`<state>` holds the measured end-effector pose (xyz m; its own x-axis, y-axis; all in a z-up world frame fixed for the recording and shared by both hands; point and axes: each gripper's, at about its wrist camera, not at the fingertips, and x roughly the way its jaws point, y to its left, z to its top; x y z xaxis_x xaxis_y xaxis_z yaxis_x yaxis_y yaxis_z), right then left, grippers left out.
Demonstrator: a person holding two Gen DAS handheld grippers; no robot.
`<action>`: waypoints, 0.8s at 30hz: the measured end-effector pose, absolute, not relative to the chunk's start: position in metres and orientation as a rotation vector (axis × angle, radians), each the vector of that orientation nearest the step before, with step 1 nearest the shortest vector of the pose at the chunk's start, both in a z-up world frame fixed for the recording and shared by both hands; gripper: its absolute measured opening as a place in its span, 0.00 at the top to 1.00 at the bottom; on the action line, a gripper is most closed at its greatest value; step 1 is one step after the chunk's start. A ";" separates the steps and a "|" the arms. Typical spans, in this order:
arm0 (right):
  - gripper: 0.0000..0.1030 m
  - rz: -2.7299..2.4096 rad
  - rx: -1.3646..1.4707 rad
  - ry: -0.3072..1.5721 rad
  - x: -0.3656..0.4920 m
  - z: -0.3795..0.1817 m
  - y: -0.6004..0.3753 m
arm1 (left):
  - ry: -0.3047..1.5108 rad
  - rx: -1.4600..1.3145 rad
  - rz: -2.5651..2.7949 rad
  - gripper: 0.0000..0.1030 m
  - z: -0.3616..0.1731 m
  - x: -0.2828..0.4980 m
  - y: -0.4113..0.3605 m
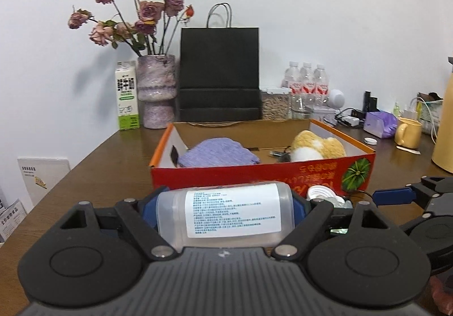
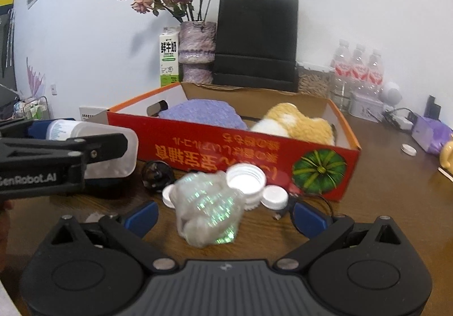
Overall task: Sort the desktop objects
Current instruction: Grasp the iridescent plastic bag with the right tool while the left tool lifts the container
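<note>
Gripping a translucent plastic bottle with a white printed label (image 1: 226, 215) crosswise between the blue pads of the left gripper (image 1: 223, 211), just in front of the red cardboard box with an orange rim and a green pumpkin picture (image 1: 283, 177). Holding two soft things inside that box: a folded purple knitted cloth (image 1: 218, 153) toward its left end and a yellow-and-white plush toy (image 1: 317, 147) toward its right end, with a small dark item between them, too small to name. Standing wide and released, the right gripper (image 2: 226, 215), with a crumpled clear iridescent plastic wrap (image 2: 208, 209) lying between its blue pads (image 2: 143, 216) without touching them, on the brown wooden table (image 2: 396, 197) just in front of the box. Lying beside the wrap, still in front of the box: three white plastic caps (image 2: 246, 177), one large and open, two small, plus a round black item (image 2: 157, 173) and a thin black cable (image 2: 322, 199). Standing behind the box: one black paper bag (image 1: 219, 75), one purple marbled vase of dried roses (image 1: 155, 90), one green-and-white milk carton (image 1: 127, 95), three clear water bottles with red labels (image 1: 307, 80). Sitting to the right of the box: one yellow mug (image 1: 407, 131), one more white cap (image 1: 370, 140).
</note>
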<state>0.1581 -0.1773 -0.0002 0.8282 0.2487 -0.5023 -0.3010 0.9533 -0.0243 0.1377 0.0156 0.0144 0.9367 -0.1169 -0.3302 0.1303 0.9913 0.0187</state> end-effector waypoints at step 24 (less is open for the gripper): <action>0.66 0.333 -0.048 0.342 0.170 0.048 -0.175 | 0.243 -0.016 -0.089 0.18 0.051 0.160 0.021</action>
<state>0.1700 -0.1749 0.0476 0.8883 0.3119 -0.3370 -0.3281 0.9446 0.0094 0.1602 0.0209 0.0513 0.9667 -0.0900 -0.2398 0.0861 0.9959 -0.0264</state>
